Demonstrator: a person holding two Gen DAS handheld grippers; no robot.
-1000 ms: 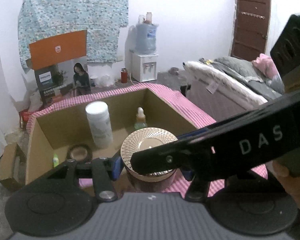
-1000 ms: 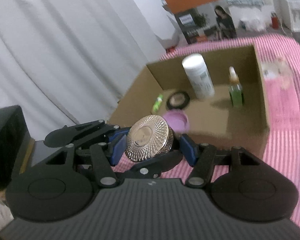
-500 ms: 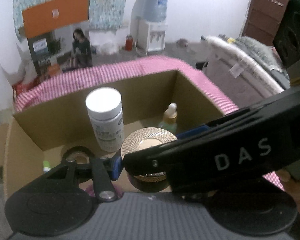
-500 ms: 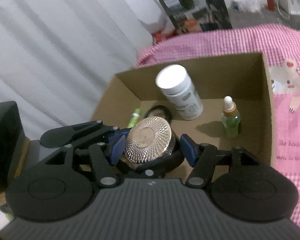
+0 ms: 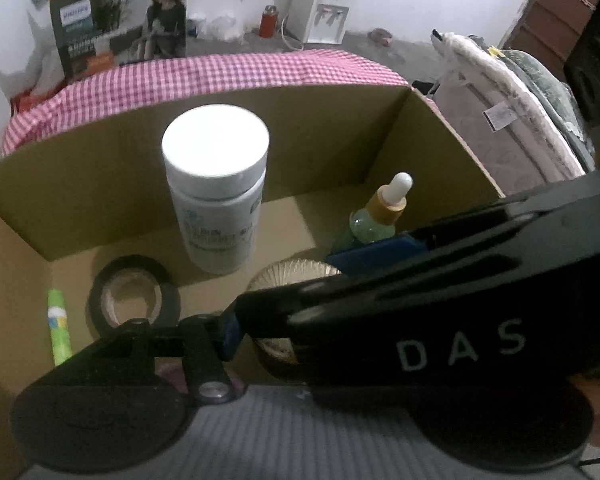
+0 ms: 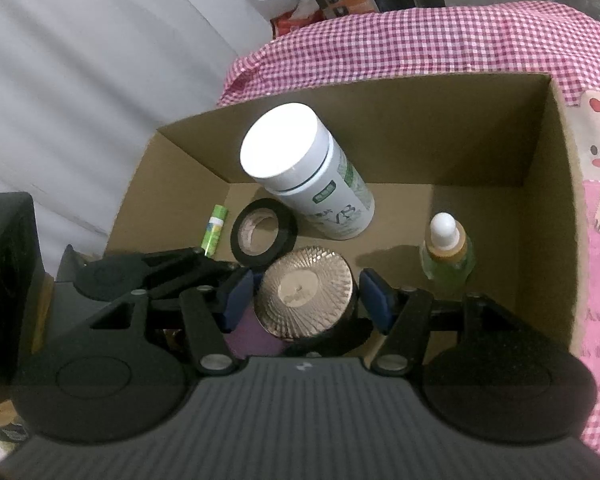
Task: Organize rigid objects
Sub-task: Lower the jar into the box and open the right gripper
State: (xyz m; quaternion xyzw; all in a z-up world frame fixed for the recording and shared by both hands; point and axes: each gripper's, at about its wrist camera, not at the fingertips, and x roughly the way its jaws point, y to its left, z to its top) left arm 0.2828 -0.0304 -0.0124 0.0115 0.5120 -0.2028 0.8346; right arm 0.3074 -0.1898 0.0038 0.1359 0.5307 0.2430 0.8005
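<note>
My right tongs (image 6: pixel 306 296) and left tongs (image 5: pixel 284 304), both gripping the gold-lidded jar (image 6: pixel 305 294), have now sunk inside the cardboard box (image 6: pixel 556 200), so release comes next.

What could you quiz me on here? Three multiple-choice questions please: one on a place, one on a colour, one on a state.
1. Where is the dropper bottle?
A. Inside the cardboard box
B. On the checked cloth outside the box
C. On top of the tape roll

2. What colour is the tall bottle's cap?
A. Red
B. White
C. Black

3. How is the tape roll resting?
A. Standing on its edge
B. Hanging on the box wall
C. Lying flat on the box floor

Answers:
1. A: the dropper bottle stands on the floor of the cardboard box, near one side wall.
2. B: the tall bottle shows a plain white cap.
3. C: the tape roll lies flat, its hole facing up.
</note>
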